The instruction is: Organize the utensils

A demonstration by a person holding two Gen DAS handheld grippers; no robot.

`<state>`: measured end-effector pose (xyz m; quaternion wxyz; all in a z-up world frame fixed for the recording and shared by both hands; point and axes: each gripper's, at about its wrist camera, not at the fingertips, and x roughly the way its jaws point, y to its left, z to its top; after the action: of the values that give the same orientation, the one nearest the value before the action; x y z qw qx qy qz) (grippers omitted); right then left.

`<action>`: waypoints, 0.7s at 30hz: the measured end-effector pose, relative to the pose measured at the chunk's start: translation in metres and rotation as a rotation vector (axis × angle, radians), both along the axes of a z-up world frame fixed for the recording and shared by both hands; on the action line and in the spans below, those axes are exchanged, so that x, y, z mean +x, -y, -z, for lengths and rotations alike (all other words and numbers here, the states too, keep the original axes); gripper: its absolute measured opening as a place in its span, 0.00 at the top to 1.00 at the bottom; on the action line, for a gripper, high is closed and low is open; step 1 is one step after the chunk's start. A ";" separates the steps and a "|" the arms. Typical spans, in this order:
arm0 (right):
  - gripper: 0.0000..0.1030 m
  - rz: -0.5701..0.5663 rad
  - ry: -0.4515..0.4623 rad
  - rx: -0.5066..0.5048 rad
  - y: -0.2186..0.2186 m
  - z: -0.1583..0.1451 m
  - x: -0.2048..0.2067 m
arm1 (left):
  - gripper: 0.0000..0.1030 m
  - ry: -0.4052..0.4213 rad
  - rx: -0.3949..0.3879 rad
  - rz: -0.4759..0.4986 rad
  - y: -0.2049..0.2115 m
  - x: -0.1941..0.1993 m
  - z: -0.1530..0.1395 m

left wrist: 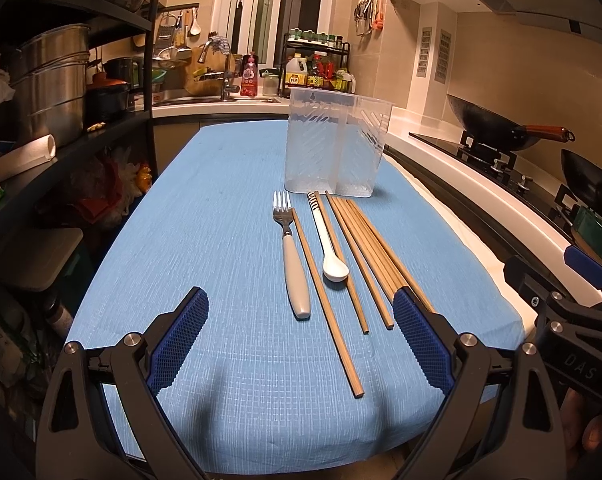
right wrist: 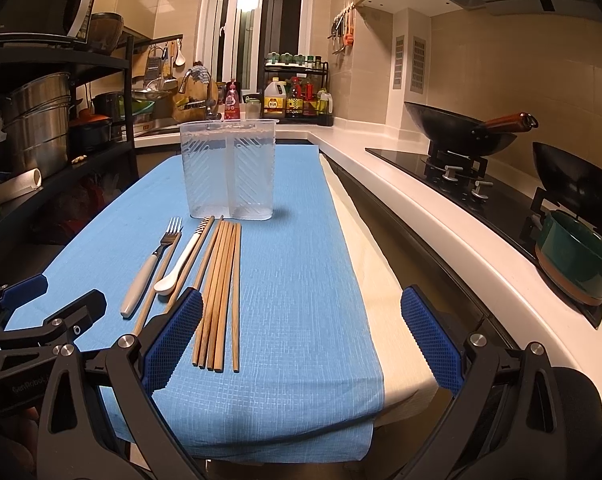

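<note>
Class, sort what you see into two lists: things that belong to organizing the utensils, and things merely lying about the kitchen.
Belongs to the job:
fork
white spoon
wooden chopsticks
clear divided holder

Just lying about:
woks
green pot
sauce bottles
steel stockpots

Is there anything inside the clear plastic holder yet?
No. Both compartments of the clear plastic holder look empty through its translucent walls. The fork, spoon and chopsticks lie on the blue cloth in front of it. The ribbed walls blur its floor somewhat.
</note>
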<state>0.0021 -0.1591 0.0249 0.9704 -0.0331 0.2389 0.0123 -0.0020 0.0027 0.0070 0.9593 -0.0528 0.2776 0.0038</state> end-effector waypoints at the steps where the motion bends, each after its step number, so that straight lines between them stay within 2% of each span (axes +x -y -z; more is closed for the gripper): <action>1: 0.05 0.000 -0.001 0.000 0.000 0.001 0.000 | 0.12 -0.001 -0.001 0.002 0.000 0.000 0.001; 17: 0.05 -0.005 -0.004 0.014 -0.002 0.001 0.000 | 0.13 0.002 -0.013 -0.006 -0.001 0.000 0.005; 19: 0.05 -0.015 -0.018 0.039 0.001 0.001 0.002 | 0.20 -0.020 -0.027 -0.004 -0.001 0.003 0.009; 21: 0.05 -0.013 -0.028 0.070 0.007 0.001 0.005 | 0.33 -0.047 -0.031 -0.009 -0.001 0.005 0.013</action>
<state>0.0068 -0.1661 0.0238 0.9675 -0.0003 0.2515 0.0275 0.0034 0.0036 -0.0060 0.9515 -0.0690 0.2998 0.0049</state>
